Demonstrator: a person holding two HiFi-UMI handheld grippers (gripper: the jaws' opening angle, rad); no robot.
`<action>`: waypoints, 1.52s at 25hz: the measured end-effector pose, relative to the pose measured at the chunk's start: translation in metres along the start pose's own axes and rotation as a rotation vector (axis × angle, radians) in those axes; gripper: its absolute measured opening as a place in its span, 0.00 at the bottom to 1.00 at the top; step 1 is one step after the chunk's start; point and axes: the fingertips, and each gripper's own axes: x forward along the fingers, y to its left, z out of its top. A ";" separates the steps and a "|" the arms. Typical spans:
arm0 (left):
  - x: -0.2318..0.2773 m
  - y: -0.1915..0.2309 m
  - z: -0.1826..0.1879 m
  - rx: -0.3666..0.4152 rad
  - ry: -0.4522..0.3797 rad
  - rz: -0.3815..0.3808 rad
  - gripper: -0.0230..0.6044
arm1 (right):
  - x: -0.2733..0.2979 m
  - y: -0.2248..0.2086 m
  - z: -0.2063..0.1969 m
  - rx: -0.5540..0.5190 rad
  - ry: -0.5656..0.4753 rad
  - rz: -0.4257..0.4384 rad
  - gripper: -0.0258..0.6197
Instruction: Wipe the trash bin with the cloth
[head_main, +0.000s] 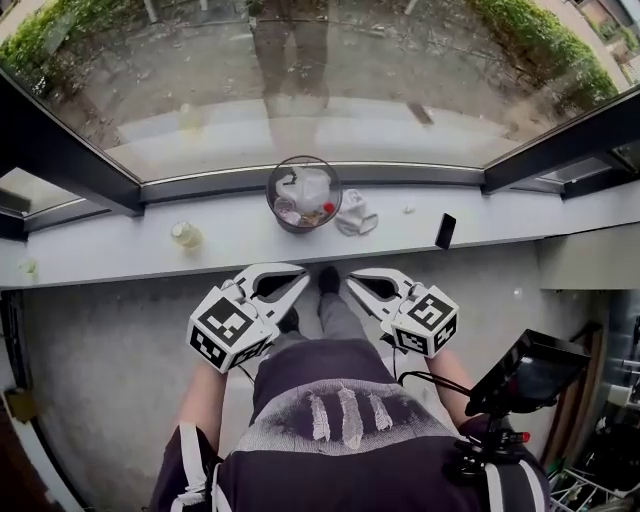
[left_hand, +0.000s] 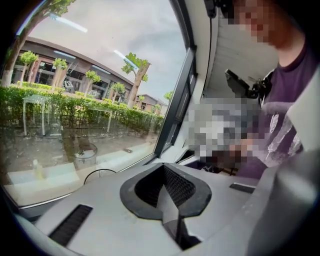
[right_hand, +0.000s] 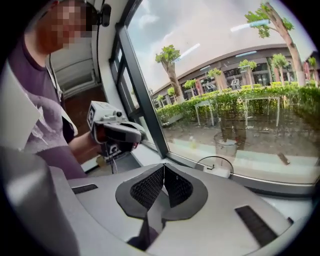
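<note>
From the two gripper views the trash bin itself is hard to make out: each claw's grey body covers the lower picture, and only a thin wire loop and a faint bin-shaped reflection in the window glass show above it. Faces are blurred over. In the head view the person's torso hides the floor below the hands, and a black screen (head_main: 530, 372) cuts off the lower right. The trash bin (head_main: 303, 193) stands on the pale window sill (head_main: 120, 250) against the glass; it is small, round and clear-walled, with white crumpled scraps and pink and red bits inside. The cloth (head_main: 354, 214), white and bunched, lies just to its right; whether the two touch I cannot tell. A black flat object (head_main: 445, 231) lies further right. The left claw (head_main: 300, 272) and the right claw (head_main: 353, 274) hang side by side near the sill, short of the bin, each with its jaws pressed together on nothing.
</note>
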 end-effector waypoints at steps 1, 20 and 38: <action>0.005 0.003 -0.001 -0.005 0.006 0.004 0.04 | 0.004 -0.013 -0.006 -0.035 0.033 -0.023 0.04; 0.146 0.051 0.021 -0.089 0.195 0.042 0.03 | 0.084 -0.260 -0.135 -0.474 0.519 -0.055 0.08; 0.198 0.082 -0.086 -0.182 0.195 -0.130 0.03 | 0.192 -0.363 -0.297 -0.572 0.863 0.005 0.52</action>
